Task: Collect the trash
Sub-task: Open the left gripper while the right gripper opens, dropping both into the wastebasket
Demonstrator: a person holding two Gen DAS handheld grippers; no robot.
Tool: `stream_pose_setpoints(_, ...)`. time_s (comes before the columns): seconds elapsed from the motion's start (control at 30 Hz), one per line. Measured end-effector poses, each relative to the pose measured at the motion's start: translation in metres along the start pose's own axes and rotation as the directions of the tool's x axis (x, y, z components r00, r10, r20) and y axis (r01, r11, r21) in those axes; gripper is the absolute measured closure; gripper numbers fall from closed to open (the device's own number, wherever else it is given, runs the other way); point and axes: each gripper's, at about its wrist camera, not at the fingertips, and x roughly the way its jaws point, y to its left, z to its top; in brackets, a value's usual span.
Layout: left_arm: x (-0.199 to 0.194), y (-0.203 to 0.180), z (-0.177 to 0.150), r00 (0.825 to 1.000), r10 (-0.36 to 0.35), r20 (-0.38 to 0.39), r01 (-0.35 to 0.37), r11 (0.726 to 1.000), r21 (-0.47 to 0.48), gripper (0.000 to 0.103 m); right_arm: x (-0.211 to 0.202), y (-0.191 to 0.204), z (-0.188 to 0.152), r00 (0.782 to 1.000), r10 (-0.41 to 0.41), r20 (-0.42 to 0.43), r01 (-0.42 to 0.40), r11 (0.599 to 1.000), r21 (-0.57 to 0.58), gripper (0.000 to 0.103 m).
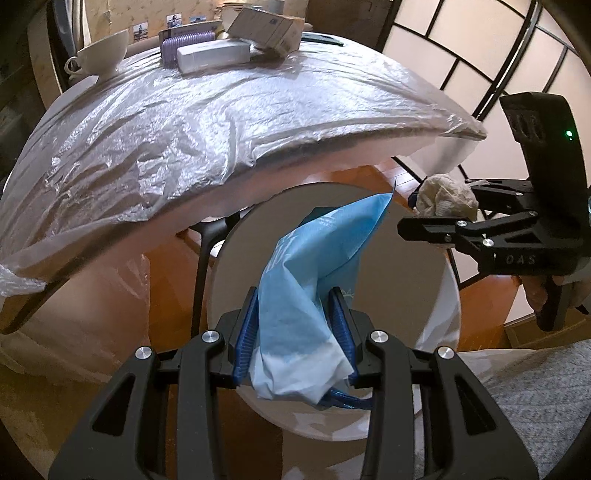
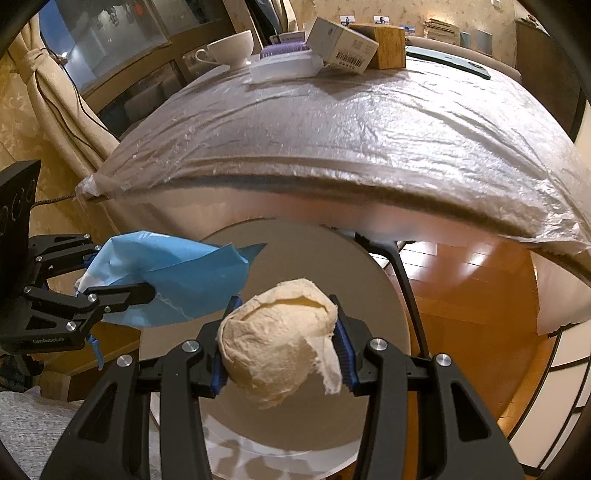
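Note:
My left gripper is shut on a crumpled blue and white plastic wrapper; it also shows at the left of the right wrist view. My right gripper is shut on a crumpled beige paper ball, also seen at the right of the left wrist view. Both are held above a round white bin that stands on the floor below the table edge; in the right wrist view the bin lies directly under the paper ball.
A table covered with clear plastic sheet is just ahead. At its far side are a white cup, a purple roller, a white box and cardboard boxes. Orange wooden floor and a black table leg are below.

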Motion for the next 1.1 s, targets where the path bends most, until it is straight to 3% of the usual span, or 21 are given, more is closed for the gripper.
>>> stream_pose_setpoints(1.1, 0.056, 0.001, -0.008, 0.995, 0.057, -0.08, -0.058, 0.998, -0.007, 0.063, 0.043, 0.004, -0.01, 0.996, 0.0, -0.095, 0.001, 1.0, 0.005, 0.058)
